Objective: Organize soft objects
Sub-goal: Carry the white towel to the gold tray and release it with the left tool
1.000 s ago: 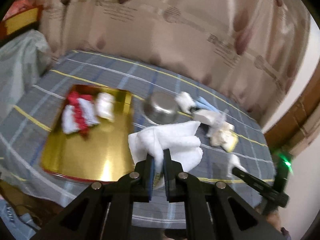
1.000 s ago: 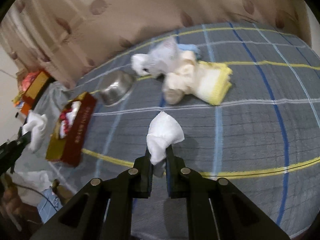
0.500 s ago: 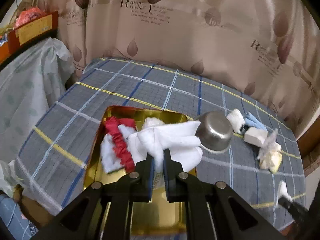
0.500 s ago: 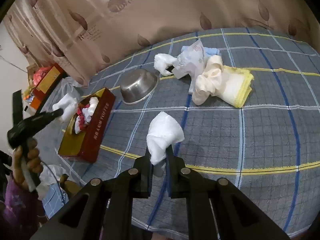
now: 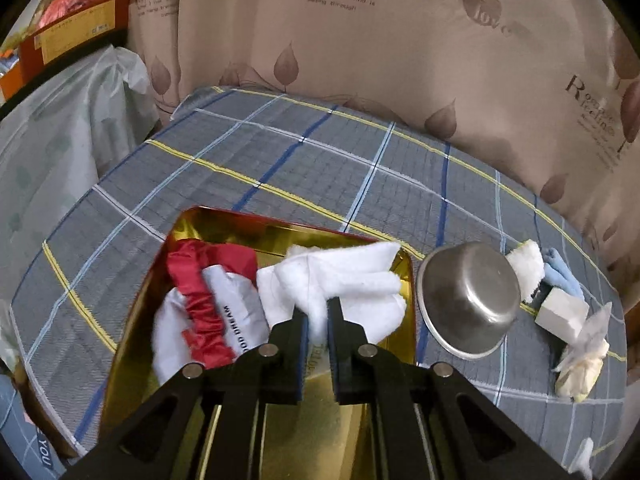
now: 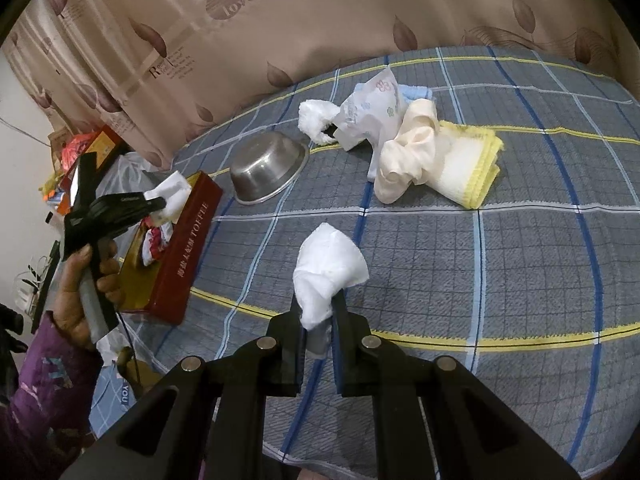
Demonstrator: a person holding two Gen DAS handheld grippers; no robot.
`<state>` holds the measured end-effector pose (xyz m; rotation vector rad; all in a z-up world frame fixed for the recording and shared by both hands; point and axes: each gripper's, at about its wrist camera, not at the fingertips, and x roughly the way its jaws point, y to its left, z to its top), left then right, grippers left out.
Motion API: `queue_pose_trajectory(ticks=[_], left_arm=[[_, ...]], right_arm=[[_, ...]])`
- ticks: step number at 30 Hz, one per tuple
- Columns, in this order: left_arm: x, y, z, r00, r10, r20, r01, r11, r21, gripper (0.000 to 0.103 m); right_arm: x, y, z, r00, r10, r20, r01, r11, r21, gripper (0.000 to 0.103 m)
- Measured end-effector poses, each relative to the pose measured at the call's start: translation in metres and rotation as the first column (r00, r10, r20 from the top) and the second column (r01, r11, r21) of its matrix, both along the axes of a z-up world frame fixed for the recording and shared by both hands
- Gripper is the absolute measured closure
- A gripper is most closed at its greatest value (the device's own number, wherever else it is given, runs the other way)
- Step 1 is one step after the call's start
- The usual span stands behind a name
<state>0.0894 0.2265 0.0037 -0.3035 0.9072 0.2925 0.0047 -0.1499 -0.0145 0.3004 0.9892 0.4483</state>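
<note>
"TOFFEE" on red tin (image 6: 188, 248) side, left; "love", "Romantic feeling" on curtain (image 5: 400, 40), top; "DREAM" on white cloth (image 5: 236, 312).

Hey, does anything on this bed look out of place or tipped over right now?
Yes. The steel bowl sits tilted, one edge propped on the red tin, a hard thing among soft ones. Beyond it, the loose pile of cloths lies jumbled on the checked bedspread, unsorted.

Left tongs (image 5: 317, 317), carrying the white cloth (image 5: 340, 280), now sit over the gold tin (image 5: 140, 320), having come in from beside the steel bowl (image 5: 468, 300). Cloth hangs above the red-and-white fabric (image 5: 208, 308); jaws have just eased apart slightly, cloth between them.
</note>
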Motion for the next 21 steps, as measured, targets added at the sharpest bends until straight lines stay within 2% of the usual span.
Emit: queue_pose_trajectory(ticks=[3,5,7,9,10,15,21], left_arm=[[0.007,-0.008,-0.003,1.000,-0.005,-0.014,0.005,1.000,0.015,0.092],[0.011,-0.012,-0.006,0.999,0.004,-0.034,-0.002,0.998,0.055,0.086],[0.014,-0.016,-0.006,0.998,0.010,-0.055,-0.005,0.995,0.095,0.073],[0.010,-0.017,-0.003,0.999,0.017,-0.041,-0.012,0.994,0.112,0.066],[0.007,-0.017,0.000,0.999,0.026,-0.031,-0.022,0.993,0.113,0.060],[-0.017,-0.009,0.021,0.999,0.026,0.039,-0.029,0.997,0.066,0.049],[-0.058,-0.002,0.042,0.995,0.024,0.095,-0.028,0.999,0.042,0.049]], right_arm=[[0.001,-0.002,-0.002,1.000,0.002,-0.005,-0.001,1.000,0.004,0.093],[0.002,-0.003,-0.003,1.000,0.000,-0.009,0.000,1.000,0.010,0.093],[0.001,-0.005,-0.003,1.000,-0.004,-0.009,0.004,1.000,0.012,0.093],[0.001,-0.006,-0.002,1.000,-0.003,-0.007,0.003,1.000,0.012,0.093],[0.001,-0.005,-0.002,1.000,-0.006,-0.007,0.006,1.000,0.011,0.093],[0.000,-0.002,0.001,1.000,-0.001,0.001,0.001,1.000,0.009,0.093],[-0.003,0.007,0.008,0.999,0.027,0.020,-0.027,1.000,0.001,0.093]])
